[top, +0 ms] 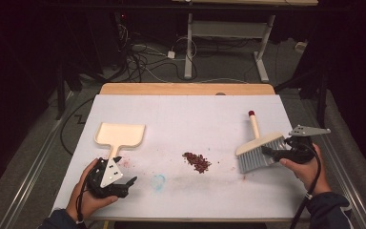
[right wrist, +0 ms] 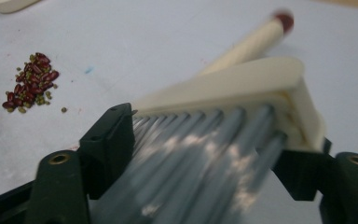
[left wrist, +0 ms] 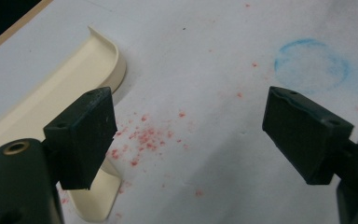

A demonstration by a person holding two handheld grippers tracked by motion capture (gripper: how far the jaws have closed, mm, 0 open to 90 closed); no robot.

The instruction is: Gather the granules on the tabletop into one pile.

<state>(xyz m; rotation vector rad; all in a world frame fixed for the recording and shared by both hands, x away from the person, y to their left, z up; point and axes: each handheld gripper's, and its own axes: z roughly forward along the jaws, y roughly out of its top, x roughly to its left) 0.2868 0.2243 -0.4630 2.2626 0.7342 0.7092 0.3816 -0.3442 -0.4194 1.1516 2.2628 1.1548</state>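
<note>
in the high view the brush (top: 259,150) lies just ahead of the right gripper (top: 272,153), its grey bristles pointing back at the jaws and its cream handle with the red tip running away from them; the pile of beans (top: 197,161) sits well off to that gripper's left, between the two hands. the brush looks light, with a stiff plastic back and handle and soft, springy bristles that would give under a squeeze, so the firm place to take hold is likely the handle or the hard back, not the bristle end. the left gripper (top: 124,186) rests near the table's (top: 181,114) close edge, the dustpan (top: 119,136) just beyond it with its handle reaching toward the jaws. in the left gripper view the jaws stand wide apart with nothing between them but bare table and red crumbs (left wrist: 144,137); the dustpan (left wrist: 51,107) lies past the left-hand jaw, its handle running under that jaw, whether touching it i cannot tell, and a faint blue ring (left wrist: 311,63) lies ahead of the other. in the right gripper view the jaws are spread wide, the blurred bristles (right wrist: 200,154) lying between them; the pads do not appear to be pressing, so i judge the brush is straddled rather than gripped, with the beans (right wrist: 29,82) far out to the left.
</note>
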